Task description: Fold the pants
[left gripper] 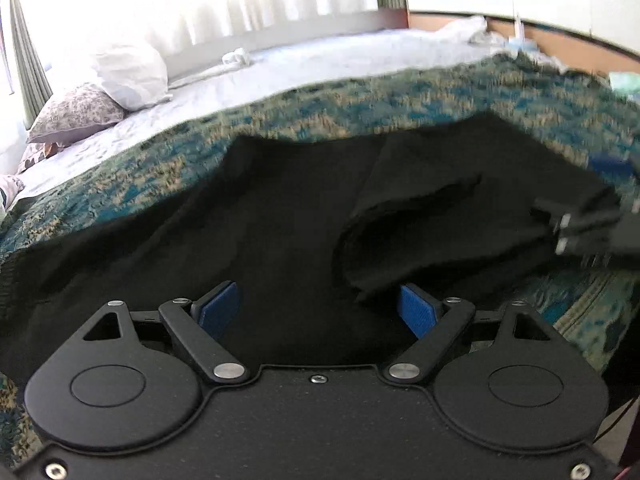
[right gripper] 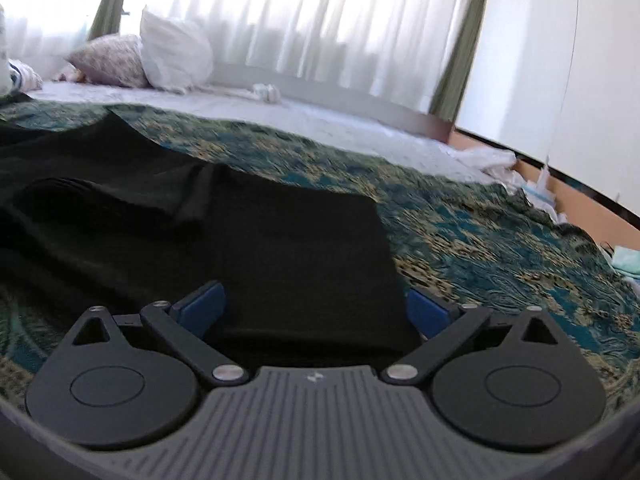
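The black fabric pants [left gripper: 280,208] lie spread on a teal-and-gold patterned bedspread [left gripper: 360,100] that covers the near part of a bed, with a pale white sheet [left gripper: 320,60] beyond it toward the far edge. In the left wrist view the dark cloth fills the middle of the frame and runs up to the bedspread's near edge; a folded-over section of the pants forms a raised, rounded loop right of centre. The left gripper [left gripper: 318,312] hangs over the cloth with its 2 blue-padded fingers [left gripper: 218,308] spread wide, nothing between them but the fabric lying below. At the right edge of that view the right gripper [left gripper: 568,232] shows as a dark, blurred shape over the pants, too smeared to read from here.

In the right wrist view the right gripper [right gripper: 316,308] has its 2 blue pads [right gripper: 202,306] held well apart, straddling a flat rectangular end of the pants [right gripper: 300,248] whose right edge runs just beside the right pad; whether the pads touch the cloth is unclear. A bunched fold sits to the left.

At the bed's far left corner lean a white pillow [right gripper: 176,52] and a floral patterned cushion [right gripper: 108,60], before sheer white curtains [right gripper: 300,20].
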